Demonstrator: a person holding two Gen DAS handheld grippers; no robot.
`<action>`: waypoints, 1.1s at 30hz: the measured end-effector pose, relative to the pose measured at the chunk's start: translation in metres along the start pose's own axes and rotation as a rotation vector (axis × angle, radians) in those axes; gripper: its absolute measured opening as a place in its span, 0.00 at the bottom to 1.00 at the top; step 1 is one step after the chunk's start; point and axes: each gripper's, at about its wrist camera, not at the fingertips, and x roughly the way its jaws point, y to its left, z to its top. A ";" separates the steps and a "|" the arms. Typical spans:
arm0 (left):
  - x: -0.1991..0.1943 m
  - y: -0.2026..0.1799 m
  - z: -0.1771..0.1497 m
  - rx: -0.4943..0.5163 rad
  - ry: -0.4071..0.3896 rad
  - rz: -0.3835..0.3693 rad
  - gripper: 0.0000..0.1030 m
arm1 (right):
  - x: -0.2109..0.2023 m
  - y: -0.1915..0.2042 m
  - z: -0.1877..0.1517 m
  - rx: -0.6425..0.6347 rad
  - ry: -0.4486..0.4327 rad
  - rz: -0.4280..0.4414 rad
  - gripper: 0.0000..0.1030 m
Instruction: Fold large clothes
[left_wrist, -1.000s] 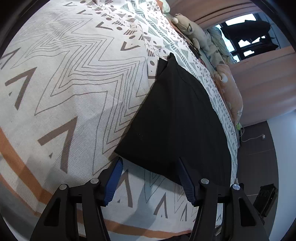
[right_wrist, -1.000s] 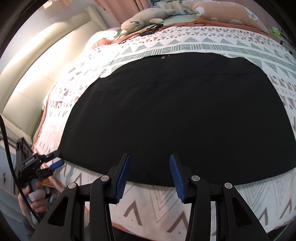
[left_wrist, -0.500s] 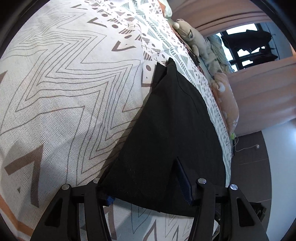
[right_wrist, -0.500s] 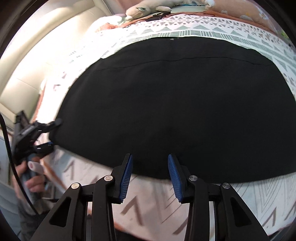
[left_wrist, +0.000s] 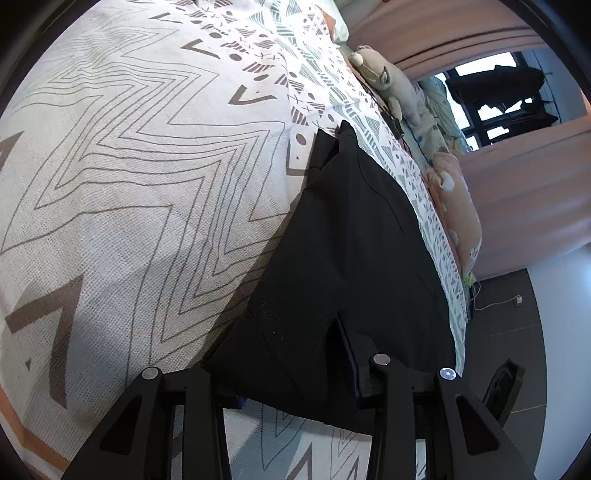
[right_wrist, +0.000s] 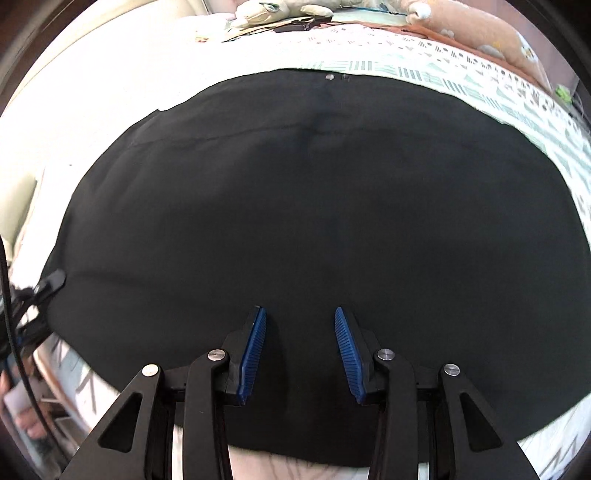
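A large black garment (left_wrist: 351, 240) lies spread flat on the patterned bed cover (left_wrist: 129, 166). My left gripper (left_wrist: 291, 354) is at its near corner and its jaws are closing. The cloth drapes over the left finger and hides it, the right finger (left_wrist: 343, 332) rests on top, and a wide gap remains. In the right wrist view the garment (right_wrist: 314, 203) fills most of the picture. My right gripper (right_wrist: 299, 310) hangs open just inside its near hem, blue pads bare, nothing pinched. The left gripper (right_wrist: 51, 284) shows at the garment's left corner.
Plush toys (left_wrist: 391, 81) and a pink cushion (left_wrist: 458, 206) line the far side of the bed, also in the right wrist view (right_wrist: 480, 29). Dark floor (left_wrist: 517, 332) and pink curtains (left_wrist: 517, 184) lie beyond. A person's hand (right_wrist: 22, 406) is at the lower left.
The left gripper slid forward so the garment corner now covers its left finger, and its jaws narrowed. The right gripper dropped lower and moved in over the garment's near hem.
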 end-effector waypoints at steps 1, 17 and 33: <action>0.001 -0.001 0.000 -0.002 -0.003 0.004 0.36 | 0.003 0.000 0.008 0.000 -0.001 -0.005 0.39; 0.006 -0.007 0.000 -0.036 -0.016 0.078 0.32 | 0.037 -0.018 0.098 0.031 -0.024 0.019 0.39; 0.008 -0.008 -0.003 -0.034 -0.033 0.105 0.29 | 0.047 -0.058 0.173 0.141 -0.068 0.076 0.35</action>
